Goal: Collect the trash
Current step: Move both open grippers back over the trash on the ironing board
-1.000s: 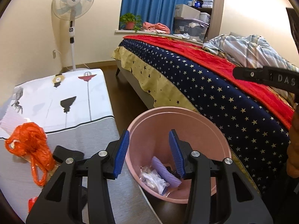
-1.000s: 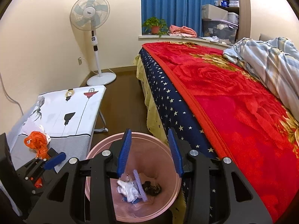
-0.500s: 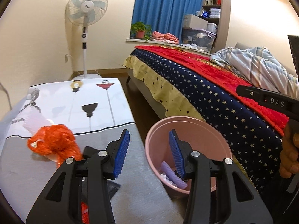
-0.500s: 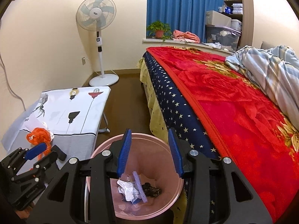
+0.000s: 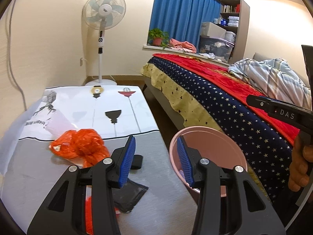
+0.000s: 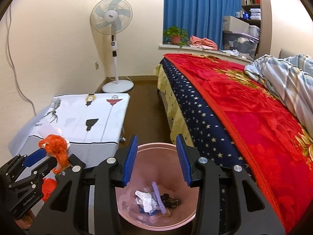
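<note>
**Lining up on the orange bag, bin waiting at the right**

I am looking left to right across the surface [image 5: 58,176]. At about nine o'clock in the left wrist view, the crumpled orange plastic bag [image 5: 82,148] is lying on the grey part of the cloth, just beyond the left jaw pad. Nearer me, at about seven o'clock, a flat dark packet [image 5: 129,197] is lying on the surface, with a scrap of red [image 5: 89,215] showing beneath the gripper frame; I cannot tell what that scrap is.

I am holding the left gripper [image 5: 156,156] over the surface edge with its jaws standing wide and nothing between them. To take the bag well, I judge I should be swinging toward nine o'clock, dropping low, and closing on the thickest bunch of plastic, since loose film is likely to slip out of a shallow pinch.

Moving right, the pink bin [image 6: 156,211] is standing on the floor between the surface and the bed [image 6: 254,127]. In the right wrist view it is sitting at six o'clock, already holding crumpled white paper [image 6: 144,199], a purple strip [image 6: 158,197] and something dark [image 6: 170,200]. The right gripper [image 6: 156,156] is hovering above it, jaws also spread wide and empty.
</note>
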